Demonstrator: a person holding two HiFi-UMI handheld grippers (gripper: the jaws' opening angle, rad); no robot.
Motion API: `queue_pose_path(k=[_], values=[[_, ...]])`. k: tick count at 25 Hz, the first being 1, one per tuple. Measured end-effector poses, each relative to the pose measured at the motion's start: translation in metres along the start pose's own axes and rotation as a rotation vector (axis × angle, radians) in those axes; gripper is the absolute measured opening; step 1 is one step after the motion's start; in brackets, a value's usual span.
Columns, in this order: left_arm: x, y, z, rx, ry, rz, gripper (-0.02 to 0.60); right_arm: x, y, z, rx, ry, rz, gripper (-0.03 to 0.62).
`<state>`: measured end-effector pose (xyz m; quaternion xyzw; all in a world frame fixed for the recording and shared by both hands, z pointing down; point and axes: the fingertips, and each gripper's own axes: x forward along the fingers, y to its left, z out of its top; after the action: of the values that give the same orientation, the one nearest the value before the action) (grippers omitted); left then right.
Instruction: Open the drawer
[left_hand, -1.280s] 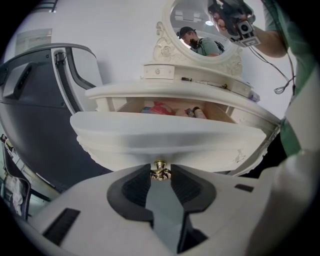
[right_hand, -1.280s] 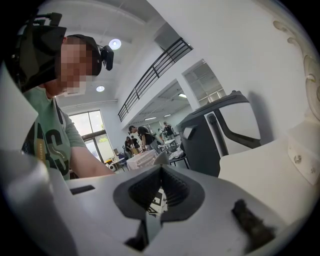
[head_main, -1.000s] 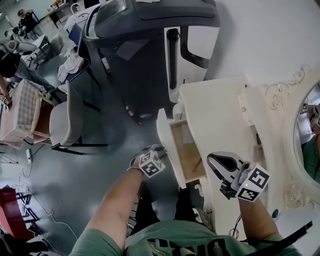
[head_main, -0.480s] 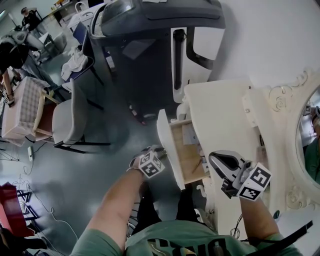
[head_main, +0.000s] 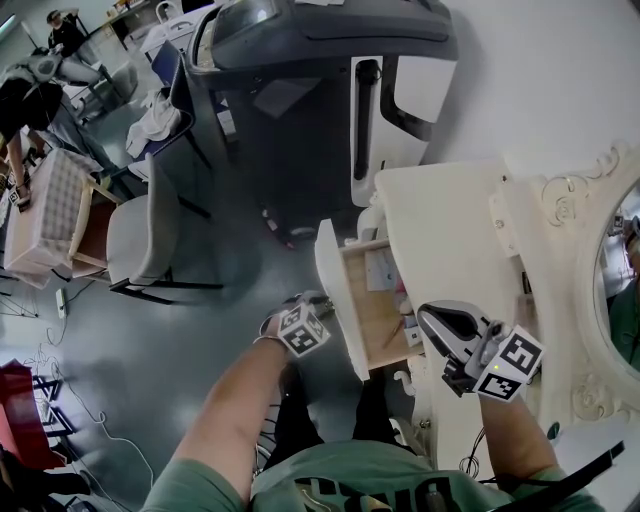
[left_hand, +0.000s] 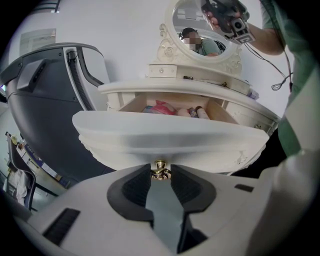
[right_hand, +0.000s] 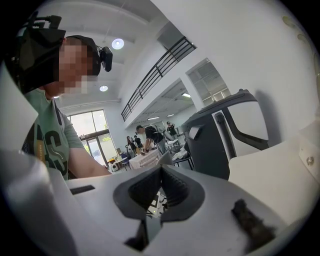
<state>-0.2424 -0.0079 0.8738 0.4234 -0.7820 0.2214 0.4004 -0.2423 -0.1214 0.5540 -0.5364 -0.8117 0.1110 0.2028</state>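
At the front of a cream table (head_main: 440, 225) with a mirror (head_main: 612, 285), the drawer (head_main: 372, 312) stands well out of its opening, its curved front panel the part furthest from the table. The left tool (left_hand: 160, 177) is closed tight on the small brass knob (left_hand: 160, 169) at the middle of that panel. The right tool (right_hand: 160, 172) hangs over the table top, jaws together on nothing. The grip looks slight, tips only on a rounded knob, so a pull off the drawer's line could let the knob slip free. Drawn much further, the drawer might leave the table altogether and tip out what it carries. Only the left gripper view shows the pinch on the knob, and a pink bundle (left_hand: 161, 107) with small bottles (left_hand: 197, 112) at the end of the drawer nearest the table. The head view hides the knob behind the tool's marker cube, but alone shows how far the drawer has come from the table.
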Motion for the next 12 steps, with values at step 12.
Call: queue_pose_path(k=[12], values=[[-0.007, 0.002, -0.012, -0.008, 0.004, 0.005, 0.13, 0.009, 0.006, 0.0, -0.005, 0.003, 0.014, 0.012]])
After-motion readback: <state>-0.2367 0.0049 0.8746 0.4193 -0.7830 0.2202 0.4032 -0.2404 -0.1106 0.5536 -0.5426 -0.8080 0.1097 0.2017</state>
